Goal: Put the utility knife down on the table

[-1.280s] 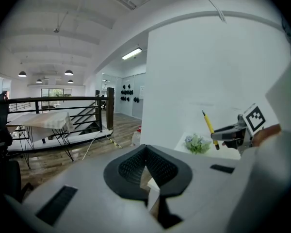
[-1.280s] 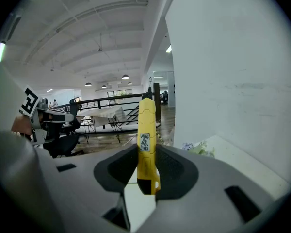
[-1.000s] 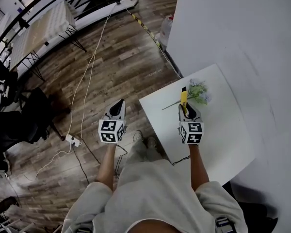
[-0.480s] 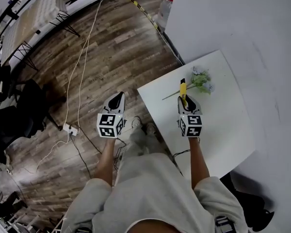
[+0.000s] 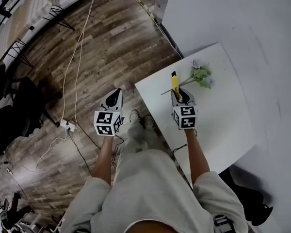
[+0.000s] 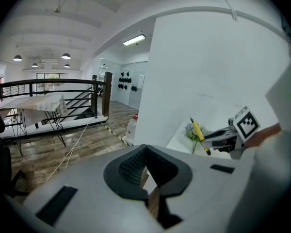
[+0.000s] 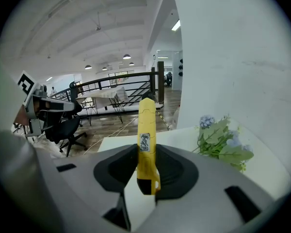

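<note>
- The utility knife point(image 7: 146, 140) is slim and yellow, with a small label and a dark tip. The right gripper point(image 7: 146, 171) clamps it over the white table point(image 5: 223, 115), at 9 o'clock of the flowers point(image 5: 201, 75).
- The left gripper point(image 6: 148, 171) has its jaws together and empty.
- Against a second ago, both grippers are lower and the grip on the knife is unchanged.

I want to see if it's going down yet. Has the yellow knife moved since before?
Yes. In the head view the utility knife, held in the right gripper's fingers, now sits farther left of the flowers lying on the table.
</note>
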